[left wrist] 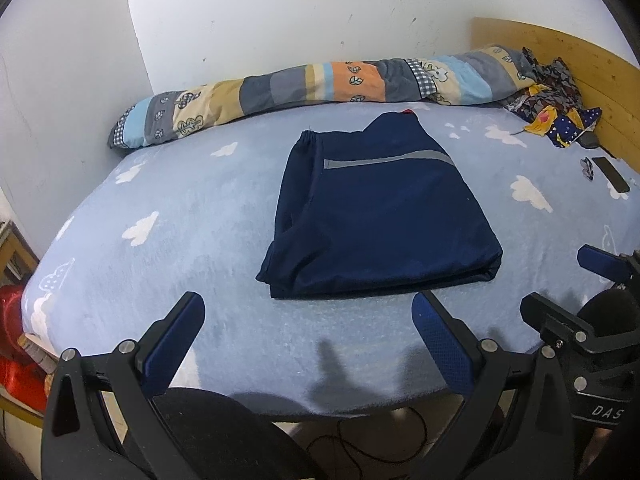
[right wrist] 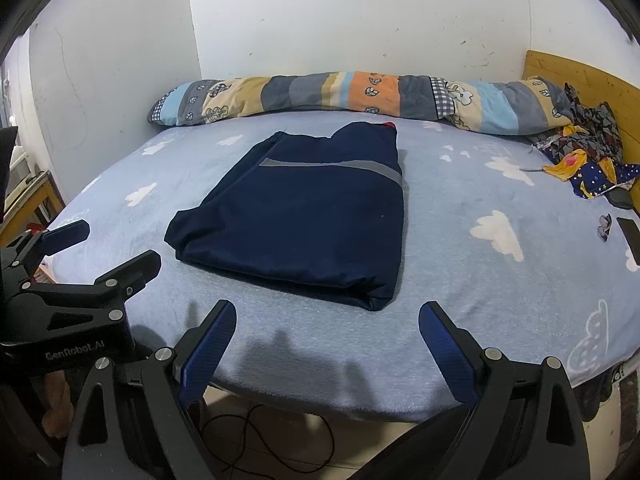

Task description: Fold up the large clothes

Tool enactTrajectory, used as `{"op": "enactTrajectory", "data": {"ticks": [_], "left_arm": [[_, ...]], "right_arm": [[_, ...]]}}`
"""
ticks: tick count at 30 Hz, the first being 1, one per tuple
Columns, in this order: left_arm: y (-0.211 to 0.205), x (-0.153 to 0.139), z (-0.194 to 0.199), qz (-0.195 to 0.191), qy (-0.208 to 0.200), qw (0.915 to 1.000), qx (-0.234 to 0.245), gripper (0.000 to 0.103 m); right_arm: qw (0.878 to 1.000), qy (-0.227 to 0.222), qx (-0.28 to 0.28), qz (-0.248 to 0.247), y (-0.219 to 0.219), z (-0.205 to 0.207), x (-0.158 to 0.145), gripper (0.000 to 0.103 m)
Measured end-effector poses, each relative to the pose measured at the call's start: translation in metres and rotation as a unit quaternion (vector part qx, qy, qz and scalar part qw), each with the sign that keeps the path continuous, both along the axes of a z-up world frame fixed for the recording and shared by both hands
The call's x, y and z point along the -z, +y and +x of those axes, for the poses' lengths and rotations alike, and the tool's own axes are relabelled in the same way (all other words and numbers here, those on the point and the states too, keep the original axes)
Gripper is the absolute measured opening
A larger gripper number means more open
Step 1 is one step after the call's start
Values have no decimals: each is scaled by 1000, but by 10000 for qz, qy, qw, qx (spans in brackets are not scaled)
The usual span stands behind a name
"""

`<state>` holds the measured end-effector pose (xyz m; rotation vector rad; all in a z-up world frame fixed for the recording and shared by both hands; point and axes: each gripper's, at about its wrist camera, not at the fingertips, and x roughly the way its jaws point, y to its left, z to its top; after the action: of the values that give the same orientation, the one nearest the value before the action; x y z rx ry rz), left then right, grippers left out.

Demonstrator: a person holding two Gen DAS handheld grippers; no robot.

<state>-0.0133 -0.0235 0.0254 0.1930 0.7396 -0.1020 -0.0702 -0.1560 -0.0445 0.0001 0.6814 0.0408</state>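
Note:
A navy garment [left wrist: 380, 208] with a grey stripe lies folded into a rectangle in the middle of the light blue bed [left wrist: 180, 220]; it also shows in the right wrist view [right wrist: 296, 216]. My left gripper [left wrist: 308, 320] is open and empty, held over the bed's near edge just short of the garment. My right gripper [right wrist: 328, 328] is open and empty, also at the near edge in front of the garment. The right gripper shows at the right of the left wrist view [left wrist: 560, 280], and the left gripper at the left of the right wrist view [right wrist: 116, 244].
A rolled patchwork quilt [left wrist: 320, 84] lies along the far wall. A pile of patterned cloth [left wrist: 556, 112] sits by the wooden headboard [left wrist: 592, 68] at the right, with a phone [left wrist: 610, 174] near it. A black cable [right wrist: 260, 436] lies on the floor below the bed.

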Motion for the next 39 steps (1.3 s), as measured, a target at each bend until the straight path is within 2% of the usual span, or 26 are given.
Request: {"op": "enactTrajectory", "data": {"ticks": [39], "left_arm": [[5, 7, 6, -72, 266, 9996, -99, 103]], "right_arm": [[10000, 53, -71, -34, -2, 1, 3, 95]]}}
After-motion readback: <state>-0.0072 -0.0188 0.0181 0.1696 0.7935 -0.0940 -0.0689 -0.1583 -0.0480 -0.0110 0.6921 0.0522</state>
